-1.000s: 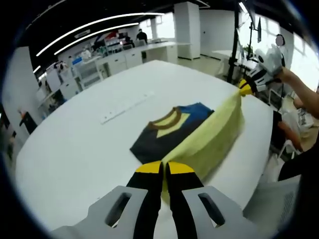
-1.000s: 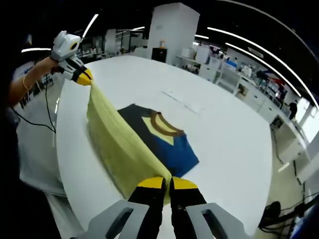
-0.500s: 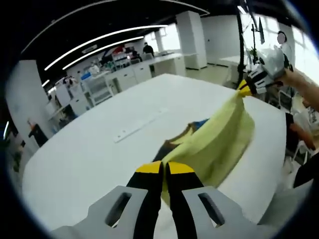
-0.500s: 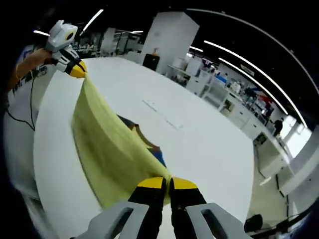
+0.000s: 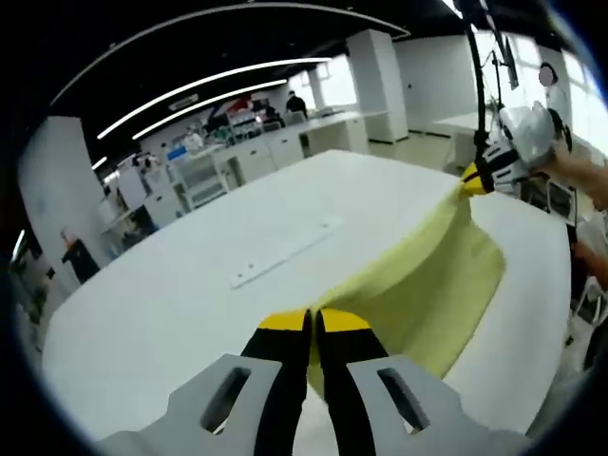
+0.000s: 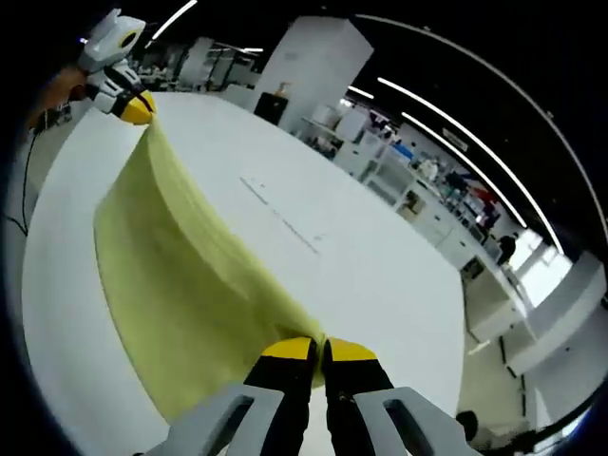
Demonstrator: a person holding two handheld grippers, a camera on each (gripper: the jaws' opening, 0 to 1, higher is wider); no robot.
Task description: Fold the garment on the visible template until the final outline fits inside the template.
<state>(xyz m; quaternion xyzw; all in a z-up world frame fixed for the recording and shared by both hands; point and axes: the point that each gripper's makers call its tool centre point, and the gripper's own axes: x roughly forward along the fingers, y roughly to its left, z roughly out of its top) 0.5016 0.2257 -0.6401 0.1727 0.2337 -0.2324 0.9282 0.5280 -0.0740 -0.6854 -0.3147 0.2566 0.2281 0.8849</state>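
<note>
Nearest, the left tool [image 5: 313,321] is clamped on one corner of the yellow garment [image 5: 427,285], and the right tool [image 6: 317,350] is clamped on the other. The cloth hangs stretched between them above the white surface [image 5: 190,285]. This looks like a fold in mid-carry; next, lay the lifted edge down evenly. Farther off lies a pale strip [image 5: 285,252]. No containers are visible.

Garment [image 5: 427,285]: plain pale yellow, no pattern showing. Table [image 5: 171,294]: white. Left gripper [image 5: 314,323]: yellow tips, black jaws, grey body. Right gripper [image 6: 316,352]: same colours. Strip [image 5: 285,251] on table: white.
</note>
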